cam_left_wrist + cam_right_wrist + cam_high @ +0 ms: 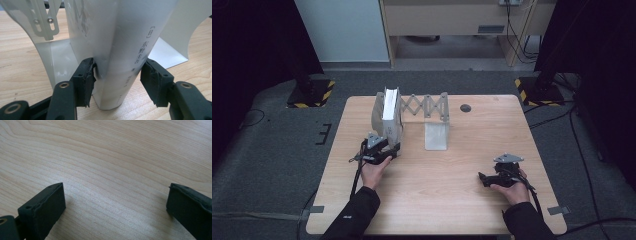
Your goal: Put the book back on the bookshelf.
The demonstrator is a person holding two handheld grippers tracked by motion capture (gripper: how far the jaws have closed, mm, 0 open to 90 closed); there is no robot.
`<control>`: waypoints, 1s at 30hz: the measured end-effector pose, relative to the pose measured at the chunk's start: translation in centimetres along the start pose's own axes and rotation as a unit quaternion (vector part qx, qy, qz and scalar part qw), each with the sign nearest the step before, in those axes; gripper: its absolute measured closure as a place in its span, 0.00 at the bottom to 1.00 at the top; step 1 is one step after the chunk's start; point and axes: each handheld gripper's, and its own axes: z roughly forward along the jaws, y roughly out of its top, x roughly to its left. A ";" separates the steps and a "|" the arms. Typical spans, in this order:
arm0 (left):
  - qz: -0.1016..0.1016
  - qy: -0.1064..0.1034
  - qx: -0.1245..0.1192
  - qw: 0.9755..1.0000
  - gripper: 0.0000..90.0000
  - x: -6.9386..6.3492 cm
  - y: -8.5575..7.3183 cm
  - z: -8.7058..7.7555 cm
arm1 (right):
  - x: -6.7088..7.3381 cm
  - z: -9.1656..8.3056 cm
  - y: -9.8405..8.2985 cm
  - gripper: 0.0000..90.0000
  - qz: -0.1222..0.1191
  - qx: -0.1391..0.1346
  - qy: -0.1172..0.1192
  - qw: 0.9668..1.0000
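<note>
- One white book stands upright on the near-left end of one expanding metal book rack; I count two white rack plates, one against the book and one standing apart to its right.
- My left gripper straddles the book's spine low down, its left pad touching the cover, its right pad just beside it; I read no firm clench.
- My right gripper rests near the table's right edge, jaws spread wide with nothing between them.
- One light wooden table stands on grey carpet, with two stands on yellow-and-black striped bases behind it.
</note>
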 end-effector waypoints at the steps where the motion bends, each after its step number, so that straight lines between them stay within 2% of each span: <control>1: -0.001 0.000 -0.001 1.000 0.49 0.1 0.0 0.1 | 0.0 0.0 0.0 0.03 0.000 0.000 0.000 1.000; 14: -0.001 -0.005 -0.012 1.000 0.47 0.5 0.3 1.1 | 0.0 0.0 0.0 0.03 0.000 -0.001 -0.001 1.000; 21: -0.006 -0.011 -0.005 1.000 0.46 0.7 0.5 1.2 | 0.0 0.0 0.0 0.03 0.000 -0.001 0.000 1.000; 27: -0.024 -0.018 -0.012 0.999 0.45 0.9 0.5 -0.1 | 0.0 0.0 0.0 0.03 0.000 -0.001 0.000 1.000; 30: -0.019 -0.022 -0.014 0.999 0.44 1.1 0.7 -1.2 | 0.0 0.0 0.0 0.03 -0.001 -0.001 0.001 1.000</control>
